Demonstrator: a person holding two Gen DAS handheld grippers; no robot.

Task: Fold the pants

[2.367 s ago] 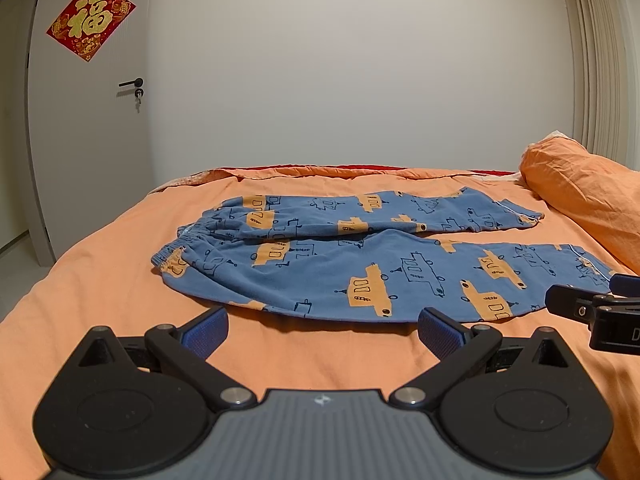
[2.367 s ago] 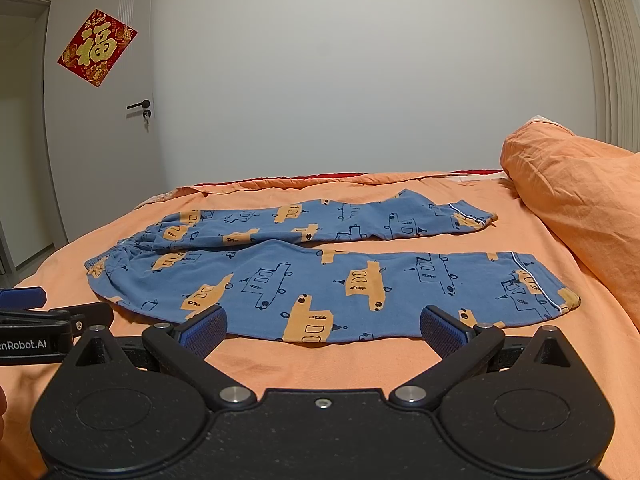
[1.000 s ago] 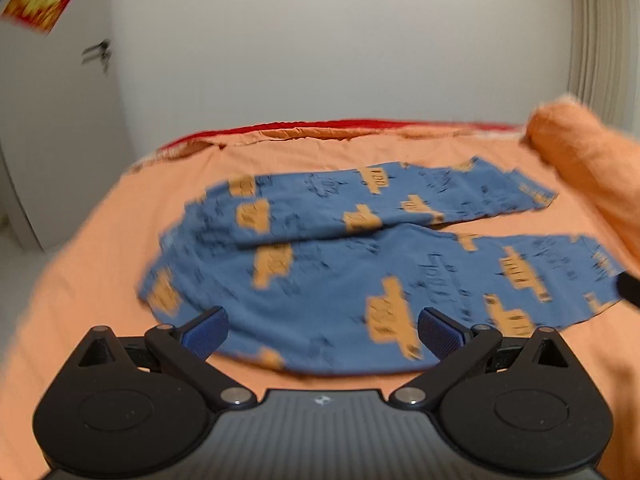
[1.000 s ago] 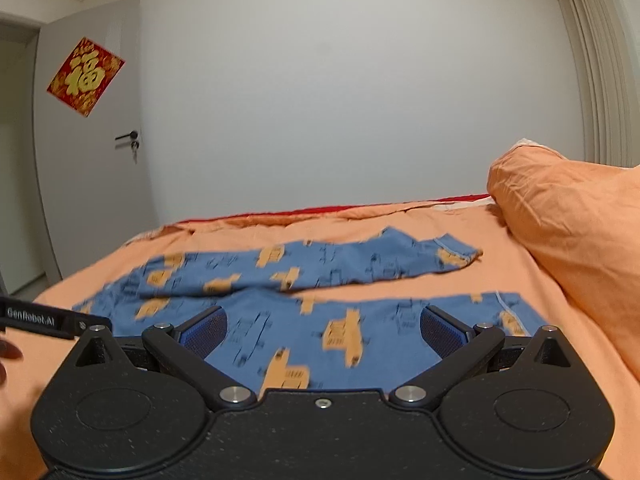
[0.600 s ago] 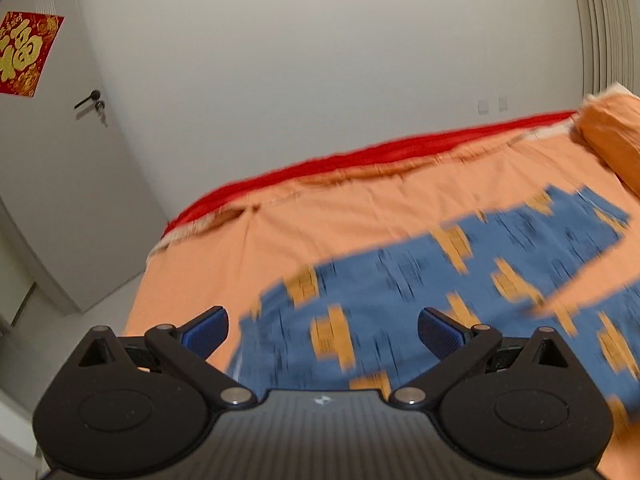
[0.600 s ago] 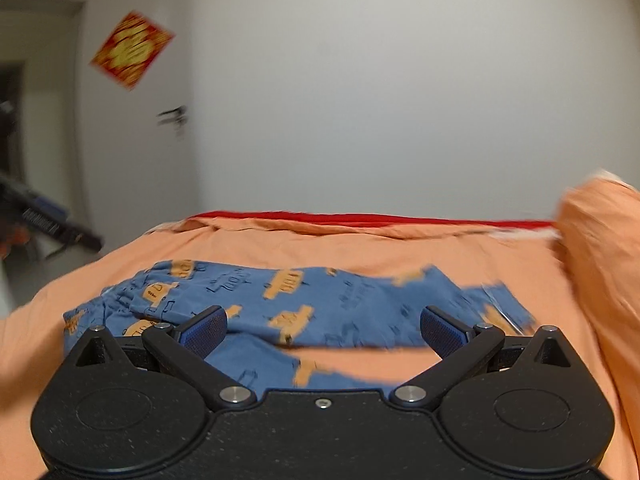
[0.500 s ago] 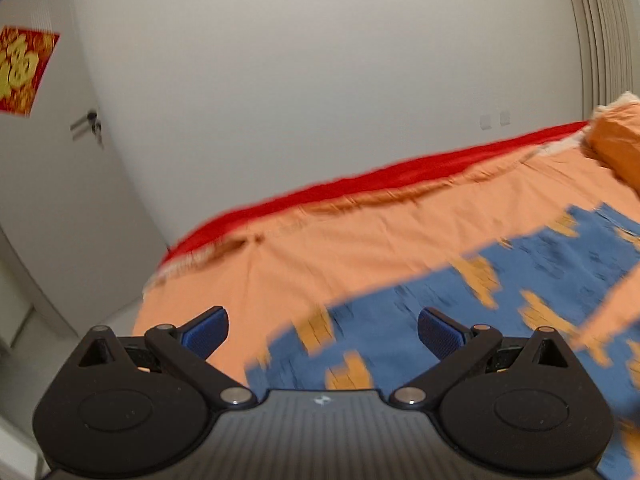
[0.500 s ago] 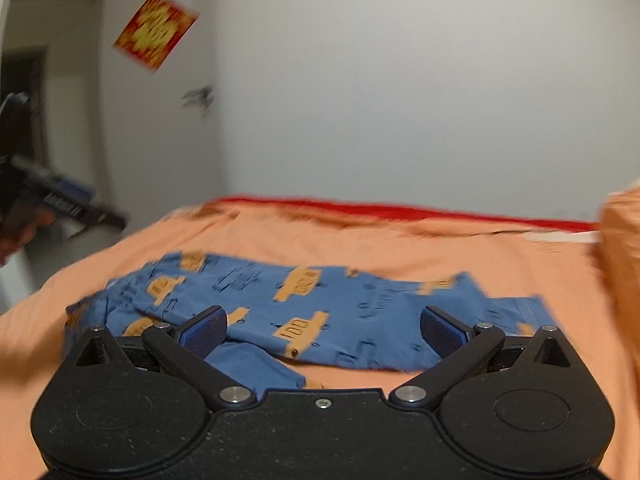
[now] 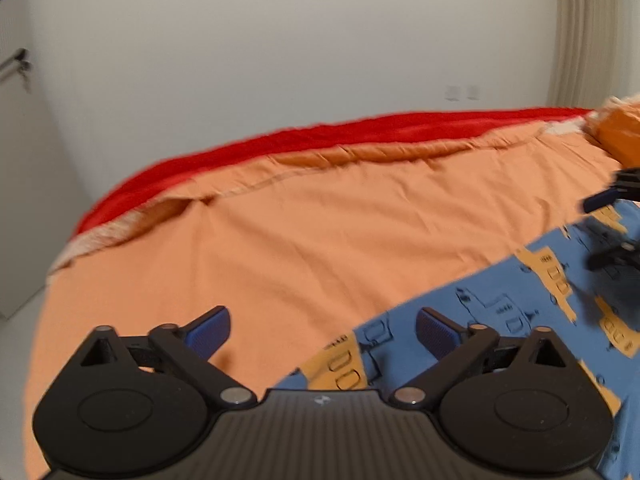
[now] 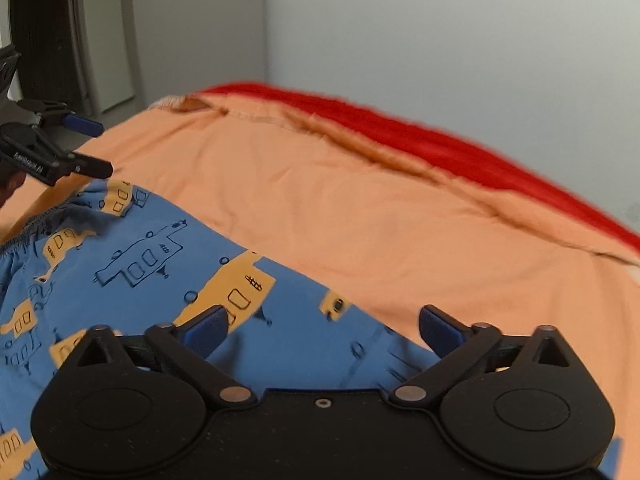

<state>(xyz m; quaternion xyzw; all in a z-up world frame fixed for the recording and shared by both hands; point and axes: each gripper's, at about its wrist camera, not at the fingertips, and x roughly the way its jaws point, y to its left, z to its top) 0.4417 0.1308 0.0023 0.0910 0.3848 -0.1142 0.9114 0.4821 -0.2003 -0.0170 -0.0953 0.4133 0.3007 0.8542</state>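
Note:
Blue pants with orange bus prints (image 9: 500, 312) lie flat on the orange bedspread (image 9: 320, 232). My left gripper (image 9: 322, 326) is open and empty, low over the pants' far edge near the waist end. My right gripper (image 10: 324, 328) is open and empty, low over the far edge of a pant leg (image 10: 160, 272). The elastic waistband (image 10: 24, 232) shows at the left of the right wrist view. Each gripper shows in the other's view: the right one (image 9: 612, 224) at the far right, the left one (image 10: 60, 148) at the far left.
A red sheet (image 9: 280, 148) runs along the bed's far edge against a white wall. An orange pillow (image 9: 620, 136) lies at the far right. A door and doorway (image 10: 100, 40) stand past the bed's left corner.
Both grippers have moved forward over the pants to their far edge and dropped lower. The left view has swung left, the right view too; both grippers stay open.

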